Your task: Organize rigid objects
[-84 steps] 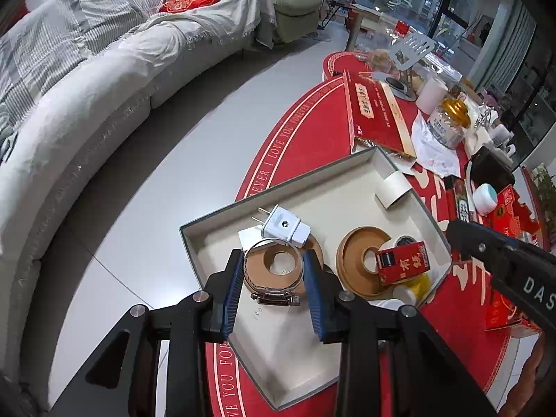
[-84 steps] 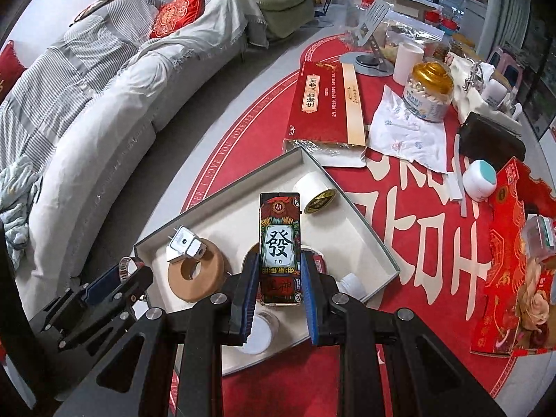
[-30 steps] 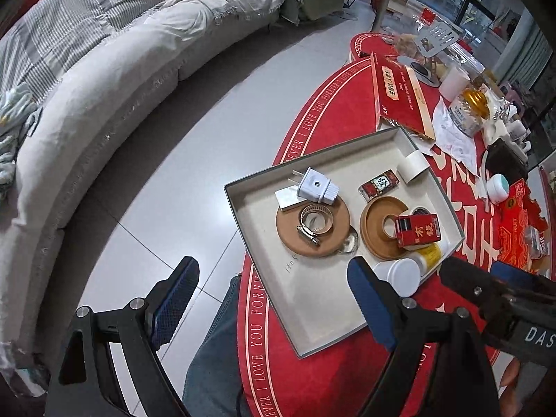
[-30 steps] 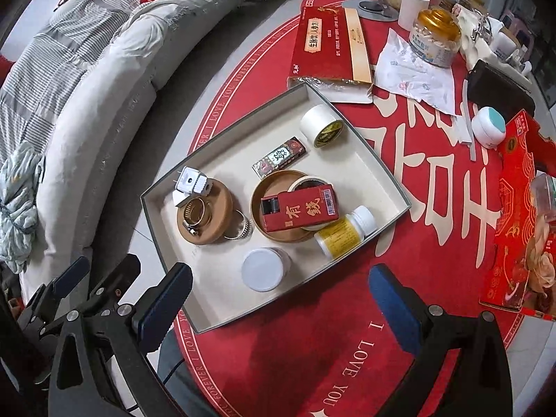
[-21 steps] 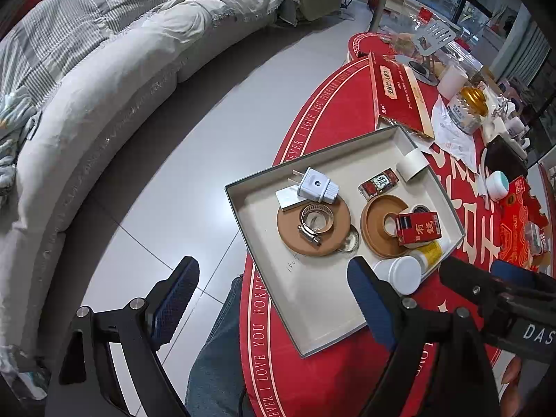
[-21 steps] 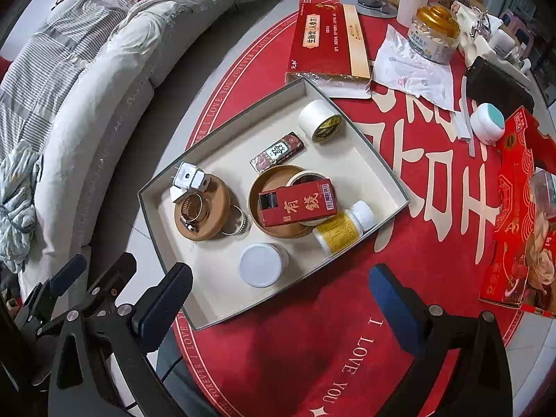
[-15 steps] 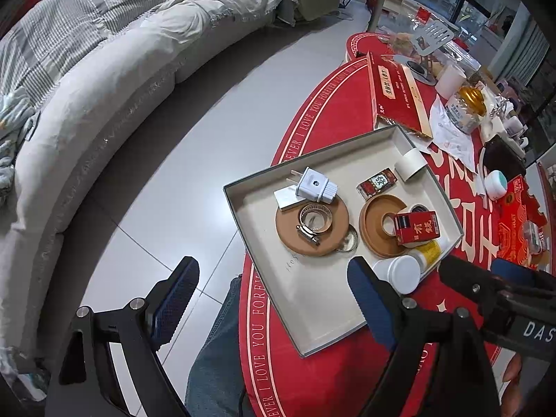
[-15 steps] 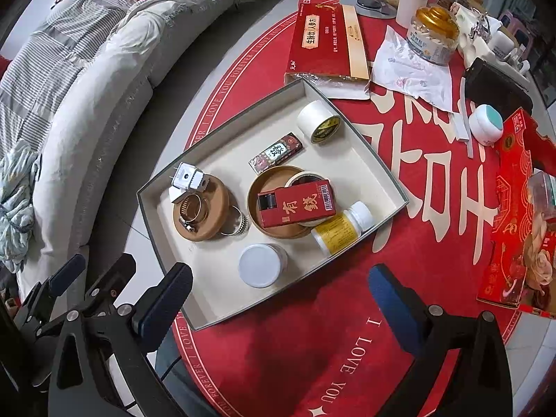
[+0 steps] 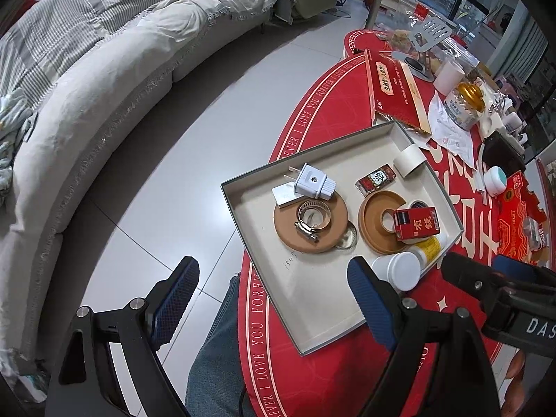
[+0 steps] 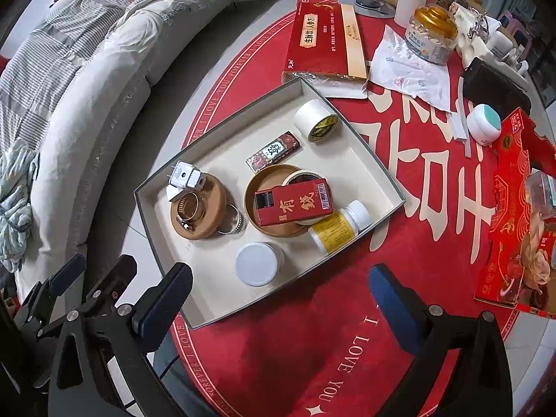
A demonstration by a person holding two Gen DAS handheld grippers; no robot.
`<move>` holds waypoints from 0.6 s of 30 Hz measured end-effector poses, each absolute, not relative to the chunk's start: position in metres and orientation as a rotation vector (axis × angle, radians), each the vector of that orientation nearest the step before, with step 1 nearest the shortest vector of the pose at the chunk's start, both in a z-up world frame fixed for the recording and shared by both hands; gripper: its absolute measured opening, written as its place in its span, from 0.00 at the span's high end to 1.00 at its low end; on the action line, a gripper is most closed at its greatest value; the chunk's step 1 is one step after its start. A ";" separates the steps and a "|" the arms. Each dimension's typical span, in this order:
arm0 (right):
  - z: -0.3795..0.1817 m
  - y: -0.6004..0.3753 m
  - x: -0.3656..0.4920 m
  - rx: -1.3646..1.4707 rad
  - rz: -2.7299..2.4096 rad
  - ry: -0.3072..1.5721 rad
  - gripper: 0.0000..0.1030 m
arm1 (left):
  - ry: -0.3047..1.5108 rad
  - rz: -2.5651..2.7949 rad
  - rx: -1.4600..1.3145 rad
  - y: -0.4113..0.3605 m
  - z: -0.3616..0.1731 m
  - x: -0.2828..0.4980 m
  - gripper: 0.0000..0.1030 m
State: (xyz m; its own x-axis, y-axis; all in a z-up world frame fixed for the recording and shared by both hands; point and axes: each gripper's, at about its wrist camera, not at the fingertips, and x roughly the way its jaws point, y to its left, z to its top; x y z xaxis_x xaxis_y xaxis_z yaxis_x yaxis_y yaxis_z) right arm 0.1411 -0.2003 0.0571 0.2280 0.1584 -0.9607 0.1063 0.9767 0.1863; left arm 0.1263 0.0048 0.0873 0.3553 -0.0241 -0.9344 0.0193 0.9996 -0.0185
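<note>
A grey box lid (image 9: pixel 312 316) (image 10: pixel 208 299) on the red table holds a white plug (image 9: pixel 312 184) (image 10: pixel 186 176), a hose clamp (image 9: pixel 311 217) (image 10: pixel 187 210) on a brown disc, a small mahjong-print box (image 9: pixel 376 180) (image 10: pixel 272 152), a red box (image 9: pixel 415 224) (image 10: pixel 293 205), a tape roll (image 10: pixel 316 121), a yellow bottle (image 10: pixel 337 227) and a white jar (image 10: pixel 259 264). My left gripper (image 9: pixel 271 295) is open and empty, high above the lid's near edge. My right gripper (image 10: pixel 278 295) is open and empty, above the near rim.
A long red box (image 10: pixel 323 34), tissue (image 10: pixel 410 69), a gold-lidded jar (image 10: pixel 431 38), a black pouch (image 10: pixel 493 83), a small teal-topped jar (image 10: pixel 483 128) and a red gift box (image 10: pixel 517 215) lie on the table. A grey sofa (image 9: pixel 87 87) stands left. My knee (image 9: pixel 215 365) is below.
Both grippers let go of the clamp and the mahjong-print box, opened wide and pulled back up. In the last second they barely moved.
</note>
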 end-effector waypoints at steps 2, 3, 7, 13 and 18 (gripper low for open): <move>0.057 -0.201 0.141 0.228 0.034 1.344 0.01 | 1.207 -0.027 -0.003 0.005 0.087 0.127 0.13; 0.057 -0.201 0.141 0.228 0.034 1.345 0.01 | 1.208 -0.030 -0.001 0.004 0.087 0.127 0.13; 0.057 -0.202 0.141 0.225 0.025 1.343 0.01 | 1.209 -0.030 0.002 0.004 0.087 0.127 0.13; 0.058 -0.204 0.142 0.222 0.010 1.339 0.01 | 1.209 -0.032 0.015 0.004 0.086 0.127 0.13; 0.057 -0.204 0.142 0.226 0.008 1.343 0.01 | 1.210 -0.033 0.018 0.003 0.085 0.127 0.13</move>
State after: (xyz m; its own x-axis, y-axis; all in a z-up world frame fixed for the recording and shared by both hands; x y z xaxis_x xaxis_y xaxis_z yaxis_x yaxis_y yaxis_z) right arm 0.1424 -0.2043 0.0571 0.2288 0.1354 -0.9640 0.1237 0.9782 0.1668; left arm 0.1270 0.0034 0.0854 0.3523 -0.0157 -0.9357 0.0349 0.9994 -0.0036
